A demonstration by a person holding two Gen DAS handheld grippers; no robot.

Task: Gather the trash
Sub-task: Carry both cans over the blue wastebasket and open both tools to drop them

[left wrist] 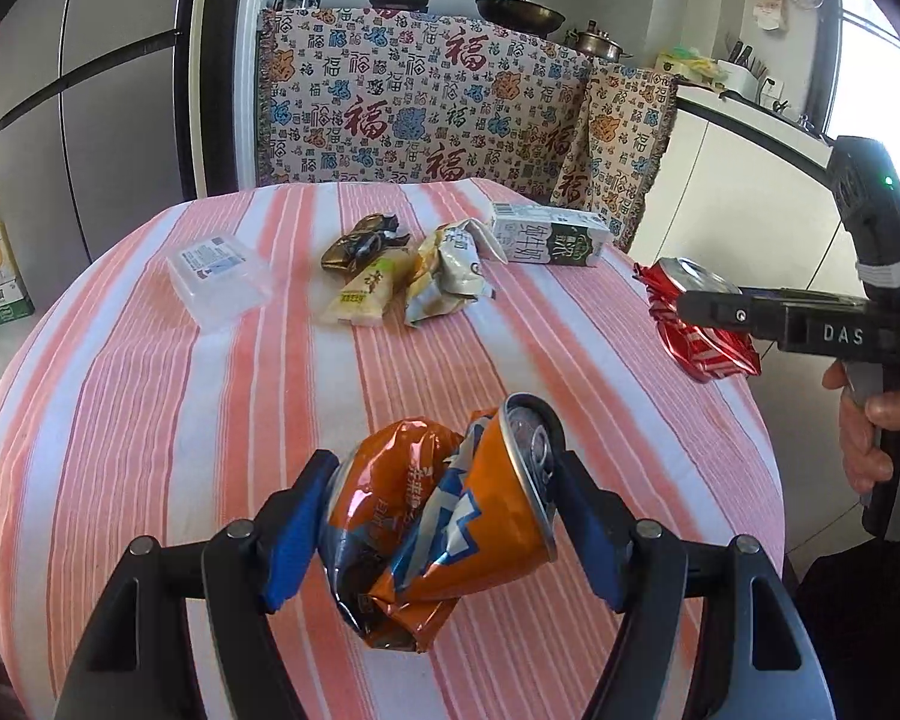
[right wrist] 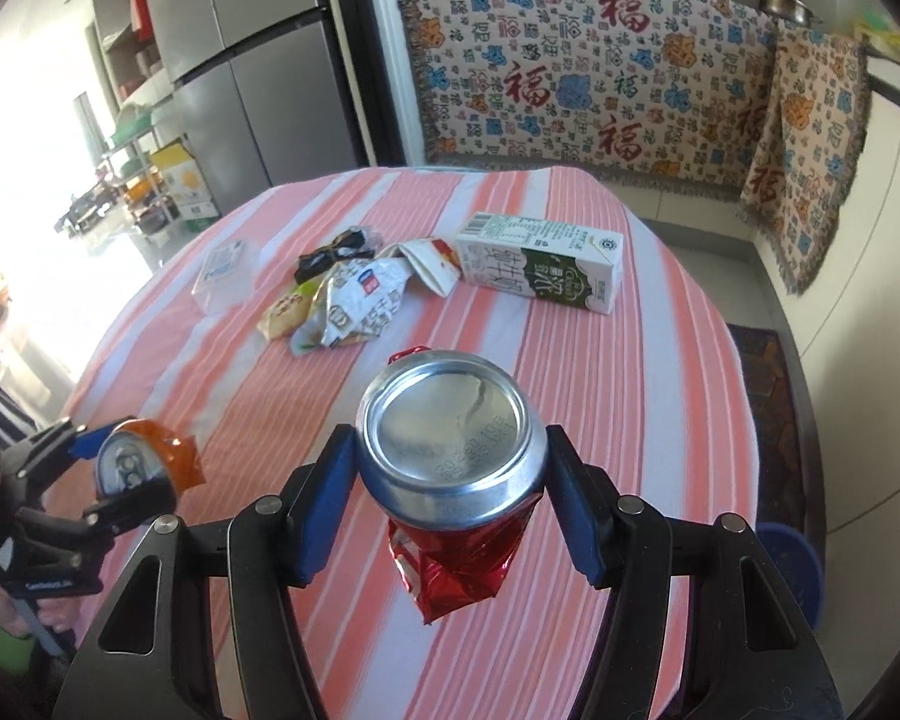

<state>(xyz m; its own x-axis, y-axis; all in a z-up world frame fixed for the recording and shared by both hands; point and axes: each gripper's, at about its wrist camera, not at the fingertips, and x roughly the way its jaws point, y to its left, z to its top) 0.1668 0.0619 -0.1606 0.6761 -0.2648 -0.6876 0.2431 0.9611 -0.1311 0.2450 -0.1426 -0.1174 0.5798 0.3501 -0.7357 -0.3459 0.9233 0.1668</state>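
Holding both loads clear above the striped table [left wrist: 150, 420], your left gripper [left wrist: 444, 516] clamps the crushed orange can [left wrist: 444, 516]; your right gripper [right wrist: 450, 492] pinches the red can [right wrist: 450, 480], long axis vertical. Remaining wrappers [right wrist: 336, 300] lie ahead, nearer neither hand.

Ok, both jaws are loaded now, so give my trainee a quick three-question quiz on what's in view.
1. True or false: the left gripper holds a crushed red can.
2. Which item still on the striped tablecloth lies nearest its far right edge?
A. clear plastic box
B. milk carton
C. dark wrapper
3. Fill in: the right gripper grips its can with the can's ____ end facing the camera.

Key
1. False: it holds the crushed orange can; the red can is in the right gripper.
2. B, the milk carton; the clear plastic box and dark wrapper lie further left.
3. Bottom.
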